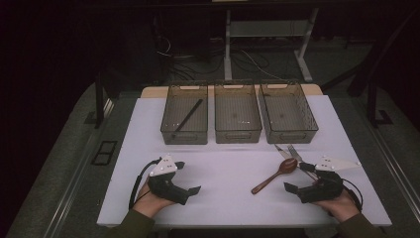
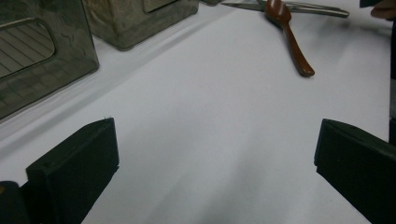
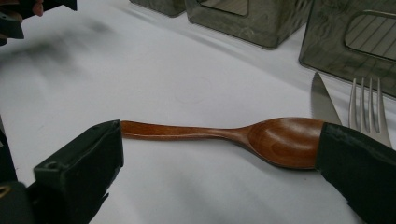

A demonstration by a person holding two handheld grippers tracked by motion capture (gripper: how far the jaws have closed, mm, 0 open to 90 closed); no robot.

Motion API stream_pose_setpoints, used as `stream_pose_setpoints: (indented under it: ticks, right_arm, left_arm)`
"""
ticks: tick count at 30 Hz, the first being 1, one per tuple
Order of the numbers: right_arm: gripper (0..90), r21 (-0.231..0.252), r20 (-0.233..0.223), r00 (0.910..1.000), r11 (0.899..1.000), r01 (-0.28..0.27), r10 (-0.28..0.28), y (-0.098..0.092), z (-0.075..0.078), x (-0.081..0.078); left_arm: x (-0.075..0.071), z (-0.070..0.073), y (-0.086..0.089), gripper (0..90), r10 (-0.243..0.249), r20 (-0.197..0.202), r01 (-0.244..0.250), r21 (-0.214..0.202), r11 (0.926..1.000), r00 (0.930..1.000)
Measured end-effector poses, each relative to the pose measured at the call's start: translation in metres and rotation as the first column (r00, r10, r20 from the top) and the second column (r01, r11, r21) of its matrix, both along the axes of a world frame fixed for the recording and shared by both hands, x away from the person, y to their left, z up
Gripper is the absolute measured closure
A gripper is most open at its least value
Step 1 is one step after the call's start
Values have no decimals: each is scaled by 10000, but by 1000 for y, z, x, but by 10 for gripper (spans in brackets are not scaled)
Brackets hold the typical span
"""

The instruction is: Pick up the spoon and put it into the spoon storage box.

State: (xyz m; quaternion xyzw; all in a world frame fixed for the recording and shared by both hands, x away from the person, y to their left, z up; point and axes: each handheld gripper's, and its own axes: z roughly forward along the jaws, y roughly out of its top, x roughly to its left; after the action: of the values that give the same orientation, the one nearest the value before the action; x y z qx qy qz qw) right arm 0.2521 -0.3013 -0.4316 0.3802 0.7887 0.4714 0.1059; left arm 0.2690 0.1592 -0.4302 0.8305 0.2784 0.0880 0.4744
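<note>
I am watching both hands resting low at the near edge of the white table (image 1: 233, 171). My left gripper (image 1: 189, 177) is standing with its jaws spread wide over bare tabletop, nothing between them; in the left gripper view the two black pads are sitting far apart at the bottom corners. My right gripper (image 1: 299, 176) is also standing wide open, and it is facing the wooden spoon (image 1: 274, 176), which is lying flat on the table with its bowl toward the bins and its handle slanting toward the near middle. In the right gripper view the spoon (image 3: 233, 137) is stretching across the gap between the jaws, its bowl partly hidden behind the right-hand jaw, its handle end just beside the left-hand one; the pads are not pressing on it. A knife (image 3: 323, 100) and a fork (image 3: 369, 109) are lying just beyond the spoon's bowl. Three clear bins are lined up at the far side, and the left bin (image 1: 184, 115) is holding a dark stick (image 1: 188, 115).
</note>
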Motion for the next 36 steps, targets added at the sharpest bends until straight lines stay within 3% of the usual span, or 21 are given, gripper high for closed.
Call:
stream_pose_setpoints:
  ticks: [4, 9, 12, 17, 23, 26, 36]
  right_arm:
    - [28, -44, -182, 9998, 9999, 100, -100, -2, 4, 3]
    - [184, -151, -269, 9990, 9993, 357, -360, -5, 8, 11]
    - [340, -308, -378, 9986, 9989, 349, -360, -5, 9, 18]
    - [608, -353, -736, 9958, 9978, -569, 542, 7, 6, 21]
    - [843, -618, -1192, 9808, 9848, -1626, 1545, 33, -2, 20]
    - [898, -914, -1223, 9740, 9751, -2022, 1905, 44, -6, 20]
    - [900, -1365, -1460, 9596, 9559, -2602, 2404, 64, -16, 18]
  left_arm:
    - [1, -1, 0, 0, -64, -53, 64, -12, 10000, 10000]
    - [1, -2, 0, 0, -100, -143, 101, 31, 9999, 9998]
    - [2, -3, -1, 0, -148, -128, 150, 100, 9998, 9998]
    - [1, -3, -2, 0, -148, -193, 150, 98, 9998, 9997]
    - [1, -3, -2, 0, -185, -143, 187, 135, 9997, 9997]
    - [1, -3, -2, 0, -186, -150, 188, 122, 9997, 9997]
    - [1, -2, -4, 0, -237, -114, 239, 161, 9996, 9997]
